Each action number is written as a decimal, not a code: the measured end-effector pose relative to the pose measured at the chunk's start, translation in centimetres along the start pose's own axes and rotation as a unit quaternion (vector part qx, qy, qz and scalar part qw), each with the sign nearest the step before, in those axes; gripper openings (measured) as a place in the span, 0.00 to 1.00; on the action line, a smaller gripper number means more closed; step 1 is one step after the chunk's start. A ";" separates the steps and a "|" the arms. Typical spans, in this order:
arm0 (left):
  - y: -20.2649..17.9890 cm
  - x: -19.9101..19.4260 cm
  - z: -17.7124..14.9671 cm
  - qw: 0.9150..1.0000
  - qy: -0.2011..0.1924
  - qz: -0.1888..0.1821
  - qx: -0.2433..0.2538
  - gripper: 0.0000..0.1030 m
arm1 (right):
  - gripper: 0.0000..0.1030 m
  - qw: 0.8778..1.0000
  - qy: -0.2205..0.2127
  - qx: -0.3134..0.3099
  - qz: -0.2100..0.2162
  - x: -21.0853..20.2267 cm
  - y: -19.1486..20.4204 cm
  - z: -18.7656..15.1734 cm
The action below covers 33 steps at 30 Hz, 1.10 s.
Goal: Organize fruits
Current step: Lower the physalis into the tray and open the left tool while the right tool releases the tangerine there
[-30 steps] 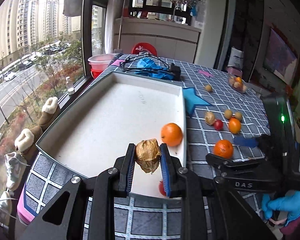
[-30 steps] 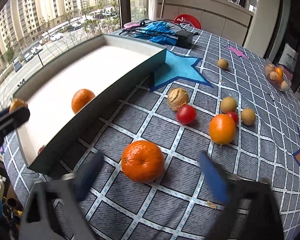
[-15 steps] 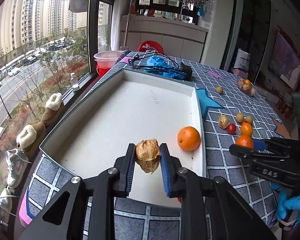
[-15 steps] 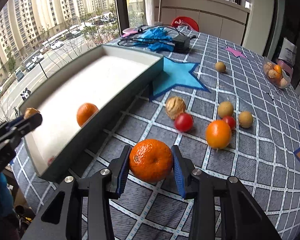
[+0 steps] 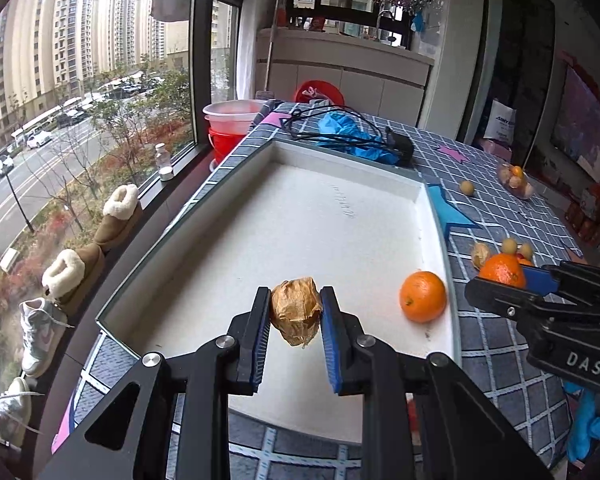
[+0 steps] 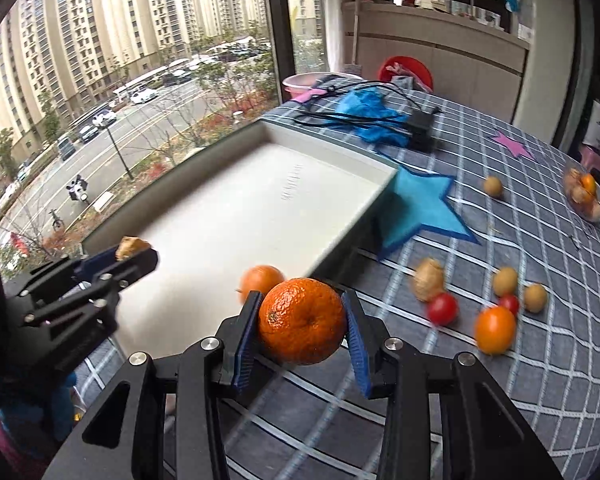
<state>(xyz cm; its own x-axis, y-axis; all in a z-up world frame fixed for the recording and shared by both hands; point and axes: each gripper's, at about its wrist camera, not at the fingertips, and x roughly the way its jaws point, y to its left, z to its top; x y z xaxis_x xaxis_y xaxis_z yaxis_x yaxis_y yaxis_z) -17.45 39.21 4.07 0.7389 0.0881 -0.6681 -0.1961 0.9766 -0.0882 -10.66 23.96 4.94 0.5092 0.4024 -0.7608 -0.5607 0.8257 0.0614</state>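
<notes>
My left gripper (image 5: 295, 316) is shut on a brown papery husk fruit (image 5: 296, 310) above the near end of the white tray (image 5: 260, 184). One orange (image 5: 423, 297) lies in the tray by its right wall. My right gripper (image 6: 303, 326) is shut on a mandarin (image 6: 302, 320), lifted off the checked cloth beside the tray's right wall (image 6: 352, 236). In the left wrist view the right gripper (image 5: 512, 280) shows at the right with the mandarin (image 5: 502, 270). In the right wrist view the left gripper (image 6: 128, 252) shows at the left, over the tray's near end.
Loose fruit lies on the cloth right of the tray: a husk fruit (image 6: 429, 280), two red tomatoes (image 6: 442, 309), an orange (image 6: 495, 329) and small brown fruits (image 6: 505, 281). A clear bowl of fruit (image 6: 586, 196) sits far right. Blue gloves and a cabled charger (image 6: 420, 124) lie beyond the tray.
My right gripper closed on the mandarin and lifted it off the cloth toward the tray. My left gripper, still holding the husk fruit, moved further over the tray.
</notes>
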 end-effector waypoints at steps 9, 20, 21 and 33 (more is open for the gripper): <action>1.2 1.1 -0.2 1.000 0.008 0.007 -0.010 0.26 | 0.40 1.000 0.007 -0.021 0.014 1.8 2.3 1.0; 1.5 1.5 -0.3 1.000 0.011 0.008 -0.010 0.26 | 0.40 0.999 0.003 -0.034 0.019 2.3 3.2 2.3; 1.5 1.5 -0.3 1.000 0.011 0.008 -0.011 0.26 | 0.40 0.999 0.004 -0.038 0.020 2.4 3.4 2.5; 1.4 1.3 -0.7 1.000 -0.008 0.025 -0.010 0.79 | 0.88 1.000 -0.006 -0.013 0.020 1.3 2.3 2.3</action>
<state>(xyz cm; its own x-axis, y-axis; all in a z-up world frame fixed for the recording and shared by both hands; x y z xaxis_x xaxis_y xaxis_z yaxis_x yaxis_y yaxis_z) -17.23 40.58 2.52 0.7383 0.1408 -0.6596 -0.2457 0.9669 -0.0687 -9.77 27.28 5.56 0.4935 0.4400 -0.7502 -0.5979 0.7981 0.0748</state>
